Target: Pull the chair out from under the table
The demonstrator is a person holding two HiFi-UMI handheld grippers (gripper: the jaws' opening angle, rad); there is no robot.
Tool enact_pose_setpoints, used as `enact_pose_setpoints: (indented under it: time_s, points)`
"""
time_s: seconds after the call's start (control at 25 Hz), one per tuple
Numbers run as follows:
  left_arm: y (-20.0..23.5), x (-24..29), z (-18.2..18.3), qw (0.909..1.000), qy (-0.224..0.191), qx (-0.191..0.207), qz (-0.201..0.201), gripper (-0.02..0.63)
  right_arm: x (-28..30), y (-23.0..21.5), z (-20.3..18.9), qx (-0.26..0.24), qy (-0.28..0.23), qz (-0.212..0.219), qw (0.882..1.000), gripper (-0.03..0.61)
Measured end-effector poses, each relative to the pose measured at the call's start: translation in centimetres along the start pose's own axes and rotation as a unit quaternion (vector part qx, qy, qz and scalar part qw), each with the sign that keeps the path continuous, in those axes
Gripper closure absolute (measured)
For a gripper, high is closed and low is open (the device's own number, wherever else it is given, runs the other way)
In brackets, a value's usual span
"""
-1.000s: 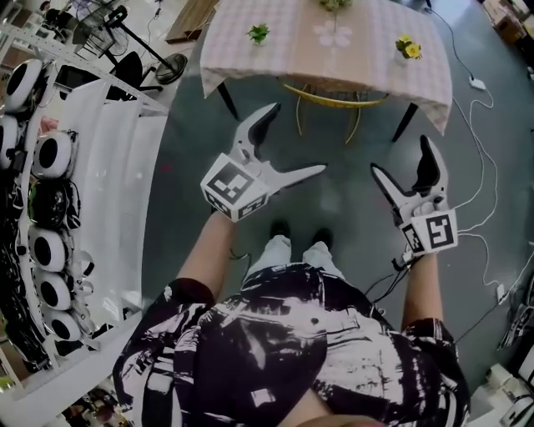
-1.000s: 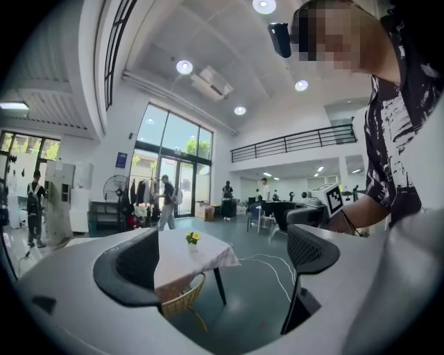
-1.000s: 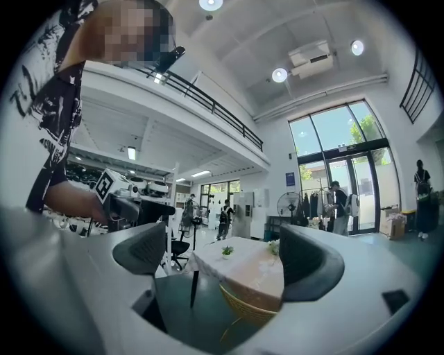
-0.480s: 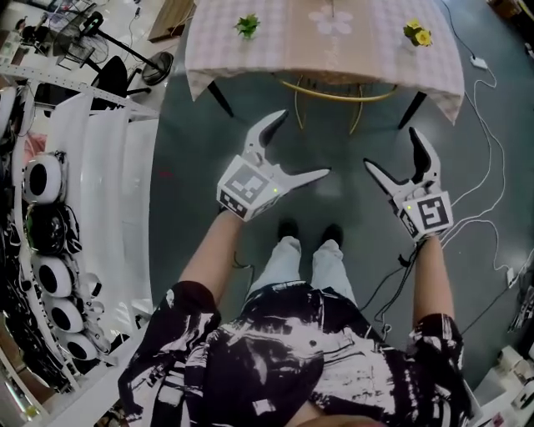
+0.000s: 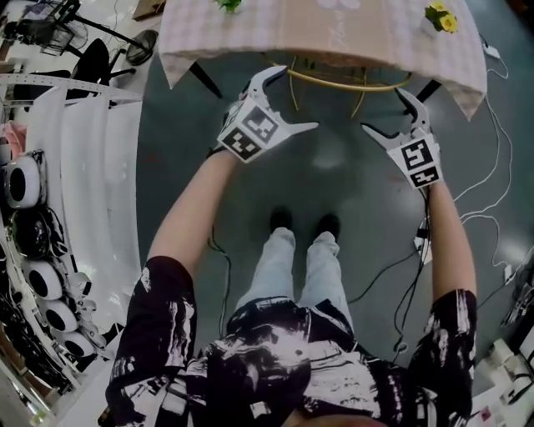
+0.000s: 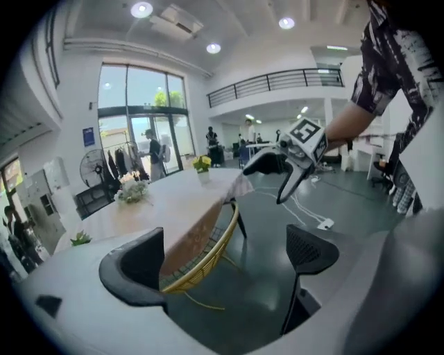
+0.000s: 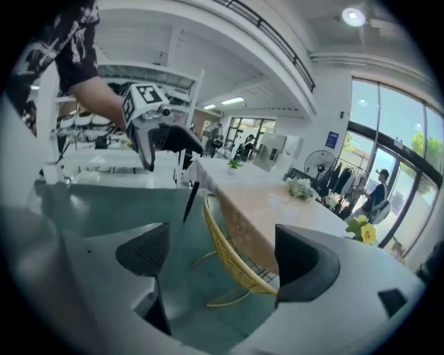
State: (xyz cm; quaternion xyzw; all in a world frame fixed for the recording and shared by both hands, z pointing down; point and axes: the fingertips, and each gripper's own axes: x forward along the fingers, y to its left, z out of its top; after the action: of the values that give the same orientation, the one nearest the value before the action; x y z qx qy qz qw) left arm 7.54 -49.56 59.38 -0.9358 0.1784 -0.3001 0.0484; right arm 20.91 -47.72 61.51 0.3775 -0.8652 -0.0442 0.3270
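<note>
- The left gripper [image 6: 223, 258] holds its two dark pads [image 6: 139, 267] wide apart, clamped on nothing.
- In the gap between those pads I see the yellow wire back of the chair [image 6: 207, 258]. It lies just beyond the pads, and I can make out no contact.
- The right gripper [image 7: 223, 258] is also spread wide and empty, though its jaws have just been closing a little. The same yellow chair back shows in its gap, beyond the pads and untouched.
- In the head view, both grippers reach forward on outstretched arms. The left one is near the left end of the chair's back rim and the right one is near the right end.
- The chair is tucked under the table [image 5: 250, 33]. Its seat is hidden beneath the checked tablecloth [image 5: 400, 50], and only the curved back rim and thin legs show at the near edge.
- A small bunch of yellow flowers [image 5: 440, 17] sits on the table's far right corner.
- The person's dark shoes [image 5: 282, 218] stand on the grey floor [image 5: 334, 167], well back from the chair.
</note>
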Motion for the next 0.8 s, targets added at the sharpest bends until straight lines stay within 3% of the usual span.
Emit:
enact_pose_setpoints:
  time_s: [0.08, 0.2, 0.32, 0.44, 0.6, 0.8]
  points:
    - [1.5, 2.6, -2.6, 0.9982, 0.047, 0.037, -0.007, 0.064, 2.7, -0.6, -2.1, -0.057, 0.043, 0.015, 0.997, 0.106]
    - [2.6, 6.1, -6.6, 0.9884, 0.116, 0.095, -0.025, 0.066, 6.2, -1.7, -4.6, -0.133, 0.096, 0.031, 0.986, 0.108]
    - [3.4, 8.7, -9.6, 0.9767, 0.162, 0.135, -0.037, 0.078, 8.9, -2.5, -7.2, -0.209, 0.144, 0.051, 0.966, 0.12]
    - [5.1, 10.7, -11.8, 0.9629, 0.199, 0.176, -0.044, 0.123, 10.9, -3.3, -10.3, -0.284, 0.187, 0.077, 0.937, 0.134]
    - [6.8, 12.5, -14.1, 0.9423, 0.238, 0.229, -0.053, 0.167, 12.5, -3.9, -14.0, -0.327, 0.217, 0.102, 0.914, 0.15]
    - [6.9, 14.2, -16.2, 0.9302, 0.252, 0.256, -0.074, 0.22, 14.3, -3.9, -15.9, -0.339, 0.22, 0.113, 0.908, 0.158]
